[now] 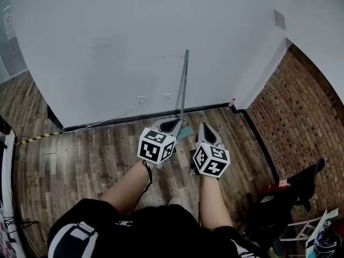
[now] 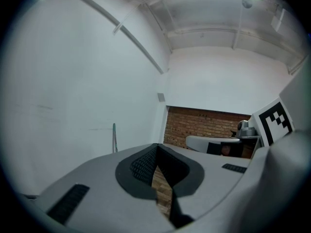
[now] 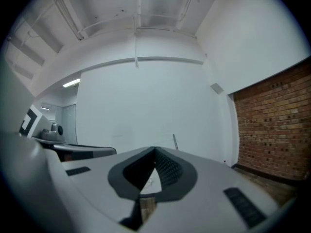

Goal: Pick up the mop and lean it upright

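Observation:
The mop stands upright, its thin grey-green handle (image 1: 184,85) leaning on the white wall and its teal head (image 1: 185,134) on the wood floor. The handle's top also shows in the left gripper view (image 2: 114,139) and the right gripper view (image 3: 175,142). My left gripper (image 1: 171,126) hangs just left of the mop's foot, jaws shut and empty. My right gripper (image 1: 206,129) is just right of it, also shut with nothing between its fingers. In each gripper's own view the left gripper (image 2: 156,148) and the right gripper (image 3: 155,152) have their tips closed together.
A brick wall (image 1: 301,117) runs along the right and meets the white wall at a corner with a small bottle (image 1: 232,102). Wall sockets (image 1: 155,97) and a cable sit above the black skirting. A dark chair with cloth (image 1: 285,198) stands lower right.

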`<action>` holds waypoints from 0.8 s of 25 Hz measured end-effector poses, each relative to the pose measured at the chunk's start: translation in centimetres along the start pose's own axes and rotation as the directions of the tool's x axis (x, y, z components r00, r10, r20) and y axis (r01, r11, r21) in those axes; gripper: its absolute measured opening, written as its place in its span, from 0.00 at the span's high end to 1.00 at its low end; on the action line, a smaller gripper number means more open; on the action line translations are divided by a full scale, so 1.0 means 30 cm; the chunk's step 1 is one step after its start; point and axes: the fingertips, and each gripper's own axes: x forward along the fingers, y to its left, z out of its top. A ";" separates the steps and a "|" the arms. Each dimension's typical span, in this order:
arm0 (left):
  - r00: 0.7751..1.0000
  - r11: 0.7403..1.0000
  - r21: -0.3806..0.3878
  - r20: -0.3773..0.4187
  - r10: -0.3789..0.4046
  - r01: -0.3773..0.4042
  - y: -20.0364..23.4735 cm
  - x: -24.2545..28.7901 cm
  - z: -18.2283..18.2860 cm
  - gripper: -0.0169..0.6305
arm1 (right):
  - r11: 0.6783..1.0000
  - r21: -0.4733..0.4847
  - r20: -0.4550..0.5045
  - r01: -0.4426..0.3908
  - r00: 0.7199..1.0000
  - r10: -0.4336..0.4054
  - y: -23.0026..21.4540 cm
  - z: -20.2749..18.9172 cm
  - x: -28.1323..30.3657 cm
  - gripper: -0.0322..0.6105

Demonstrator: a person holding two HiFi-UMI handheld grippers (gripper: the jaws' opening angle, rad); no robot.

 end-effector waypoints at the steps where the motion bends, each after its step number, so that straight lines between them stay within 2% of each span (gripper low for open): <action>1: 1.000 1.000 -0.003 -0.001 0.004 -0.004 0.010 0.012 -0.001 0.98 | 1.000 -0.001 0.000 -0.001 1.000 0.001 -0.005 0.000 0.013 0.93; 9: 0.999 0.999 -0.011 -0.006 0.050 -0.050 0.121 0.207 0.001 0.98 | 1.000 0.014 0.023 -0.024 0.999 0.024 -0.117 0.004 0.208 0.93; 14: 0.998 0.999 0.014 -0.033 0.044 -0.044 0.127 0.452 0.047 0.98 | 0.999 0.036 0.038 -0.022 0.999 0.021 -0.302 0.062 0.365 0.93; 20: 0.997 0.997 0.034 -0.018 0.073 -0.072 0.137 0.714 0.144 0.98 | 0.998 0.047 0.042 -0.051 0.998 0.049 -0.519 0.137 0.542 0.93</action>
